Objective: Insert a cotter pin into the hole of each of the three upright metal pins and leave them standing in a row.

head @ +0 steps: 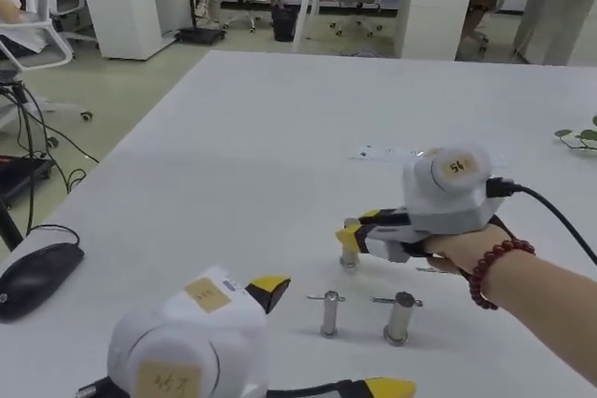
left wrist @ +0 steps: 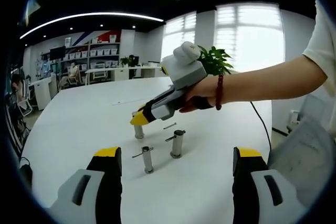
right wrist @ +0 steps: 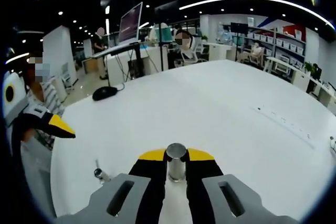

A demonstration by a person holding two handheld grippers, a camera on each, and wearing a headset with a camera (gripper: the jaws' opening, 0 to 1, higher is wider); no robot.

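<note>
Three upright metal pins stand on the white table (head: 233,165). The near-left pin (head: 328,312) and the near-right pin (head: 399,317) each carry a cotter pin through the top. My right gripper (head: 349,238) is shut on the farther third pin (head: 349,256), which stands between its yellow tips (right wrist: 176,156); that pin (left wrist: 138,131) shows no cotter pin. A loose cotter pin (left wrist: 169,126) lies on the table behind the pins. My left gripper (head: 328,339) hangs open in front of the two near pins, holding nothing.
A black mouse (head: 37,277) lies at the table's left edge. A green plant (head: 583,137) pokes in at the right edge, and a small white strip (head: 387,151) lies farther back. Desks and chairs stand beyond the table.
</note>
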